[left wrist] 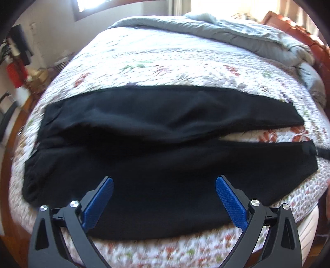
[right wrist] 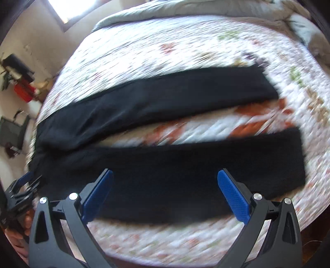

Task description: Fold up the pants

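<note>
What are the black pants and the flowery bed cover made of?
The black pants look like soft, matte fabric, maybe fleece: no shine, slightly fuzzy edges. The flowery bed cover looks like a quilted cotton bedspread, with puffy stitched bumps, though blur hides detail.

We looked across a bed covered by a white quilted bedspread (left wrist: 165, 53) printed with red and green floral motifs. A grey comforter (left wrist: 237, 31) lay bunched along its far edge. Behind it, to the right, stood a reddish wooden headboard (left wrist: 288, 24). The wall (left wrist: 51, 31) on the left was cream, and a dark-framed window (left wrist: 90, 6) above it glowed with bright daylight. Along that wall we saw a red object (left wrist: 15, 73) and dark items mounted higher up (left wrist: 19, 44), too blurred to identify. A strip of wooden floor (left wrist: 18, 121) showed beside the bed.
</note>
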